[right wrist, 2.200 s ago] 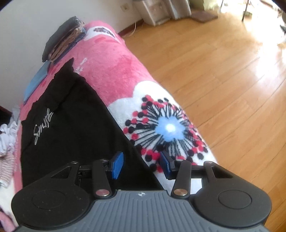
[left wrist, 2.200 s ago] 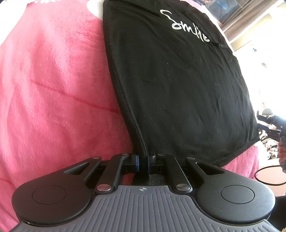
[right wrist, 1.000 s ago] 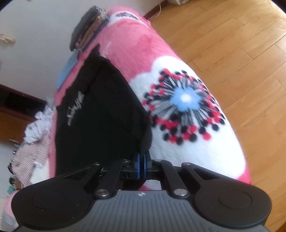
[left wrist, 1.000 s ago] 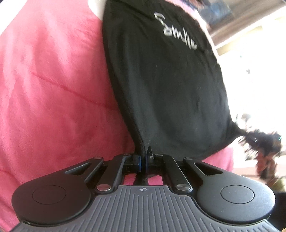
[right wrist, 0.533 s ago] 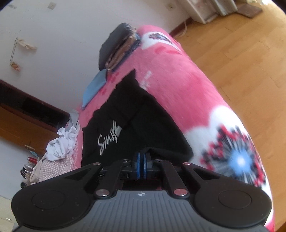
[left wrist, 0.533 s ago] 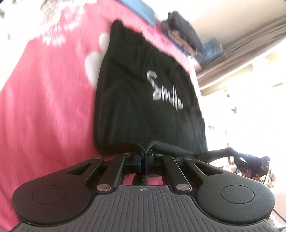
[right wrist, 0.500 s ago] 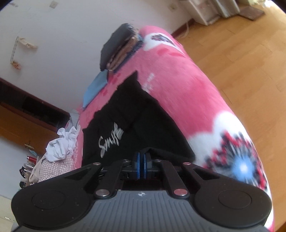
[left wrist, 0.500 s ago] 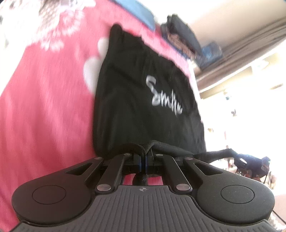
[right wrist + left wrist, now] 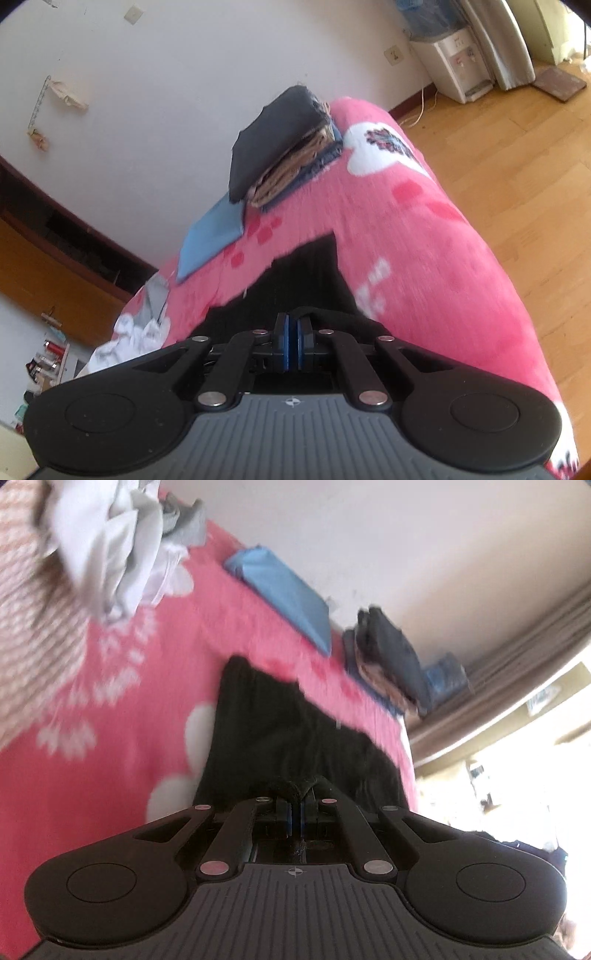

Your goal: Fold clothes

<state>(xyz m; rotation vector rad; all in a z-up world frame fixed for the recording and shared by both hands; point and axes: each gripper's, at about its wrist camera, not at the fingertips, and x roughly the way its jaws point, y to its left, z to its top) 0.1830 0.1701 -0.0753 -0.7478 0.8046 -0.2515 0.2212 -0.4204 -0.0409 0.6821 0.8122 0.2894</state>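
One black T-shirt [image 9: 295, 738] lies on a pink blanket [image 9: 129, 720] patterned with white flowers. Two claws each pinch a bunched fold of its edge: the left gripper [image 9: 294, 812] and the right gripper [image 9: 294, 345] both have their blue pads pressed together on black cloth, with the rest of the shirt spread out just ahead of them. No writing can be read on the shirt in either view. Beyond the right claw sits one stack of folded clothes [image 9: 284, 147], dark on top and tan beneath, and beside it one flat folded blue cloth [image 9: 210, 236]. Ahead and left of the left claw is one heap of crumpled white laundry [image 9: 122, 542]
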